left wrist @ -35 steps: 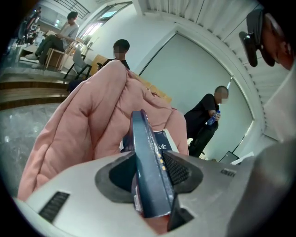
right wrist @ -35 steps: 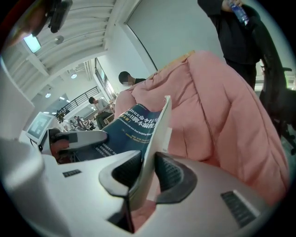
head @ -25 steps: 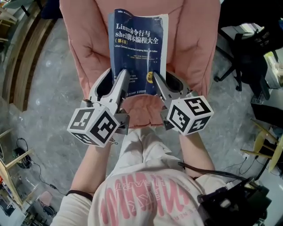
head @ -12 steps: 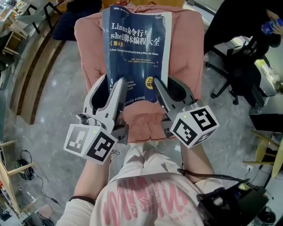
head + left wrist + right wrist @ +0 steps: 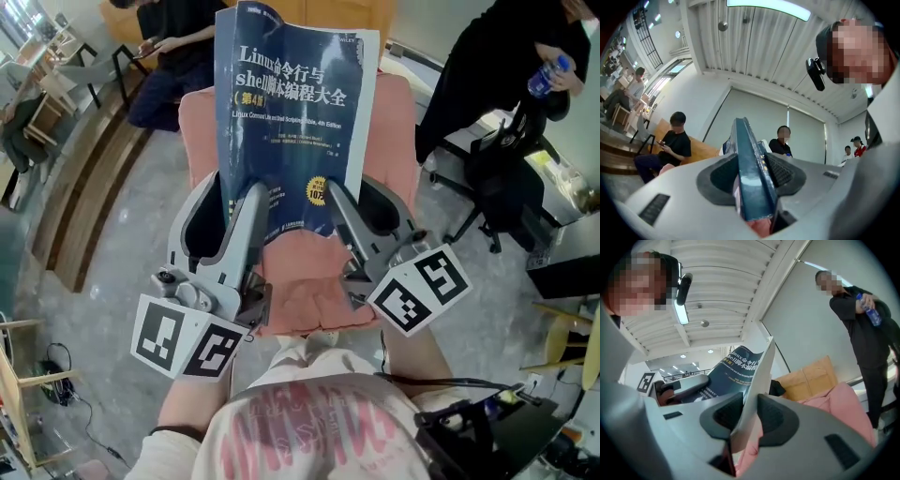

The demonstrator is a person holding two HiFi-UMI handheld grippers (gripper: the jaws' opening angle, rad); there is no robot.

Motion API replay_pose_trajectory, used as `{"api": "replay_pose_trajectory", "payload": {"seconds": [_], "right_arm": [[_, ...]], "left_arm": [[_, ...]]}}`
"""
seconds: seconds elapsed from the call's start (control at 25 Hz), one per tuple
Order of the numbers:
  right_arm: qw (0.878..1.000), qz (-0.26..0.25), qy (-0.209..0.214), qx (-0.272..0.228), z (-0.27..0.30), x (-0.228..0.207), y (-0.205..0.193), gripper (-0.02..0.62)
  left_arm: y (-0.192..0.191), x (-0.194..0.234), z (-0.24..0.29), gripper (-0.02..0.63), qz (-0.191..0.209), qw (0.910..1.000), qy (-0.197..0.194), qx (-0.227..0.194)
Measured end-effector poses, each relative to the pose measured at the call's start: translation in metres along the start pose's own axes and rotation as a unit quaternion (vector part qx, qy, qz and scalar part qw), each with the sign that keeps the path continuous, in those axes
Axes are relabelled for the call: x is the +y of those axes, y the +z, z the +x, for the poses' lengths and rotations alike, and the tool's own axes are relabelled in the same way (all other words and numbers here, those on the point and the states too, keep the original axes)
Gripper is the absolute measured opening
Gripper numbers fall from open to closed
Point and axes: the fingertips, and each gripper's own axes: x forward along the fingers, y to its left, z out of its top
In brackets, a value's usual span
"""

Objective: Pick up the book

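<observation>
The pink padded chair (image 5: 396,141) sits below the work area. The book (image 5: 292,103), a thick blue-covered paperback, stands upright above it and appears clear of the cushion. The left gripper (image 5: 236,195) has its jaws pinching the spine side near the lower edge. The right gripper (image 5: 349,195) has its jaws pinching the open side at about the same height. Expect a moderately heavy, slightly flexible load, since the right-hand edge bows between the pads. Hold both lower corners and keep them level. A one-sided hold would likely let the block sag or slip.
</observation>
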Motion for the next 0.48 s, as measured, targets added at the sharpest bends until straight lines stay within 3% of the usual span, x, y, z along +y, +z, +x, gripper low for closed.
{"api": "replay_pose_trajectory", "payload": {"seconds": [0.24,0.48], "right_arm": [[0.998,-0.029,0.02,-0.057,0.001,0.005,0.013,0.104],[0.991,-0.075,0.04,-0.104,-0.016,0.05,0.088,0.104]], "left_arm": [[0.009,-0.003,-0.005,0.187,0.034,0.9976,-0.028,-0.052],[0.086,-0.043,-0.021,0.187,0.063,0.989,-0.064,-0.117]]}}
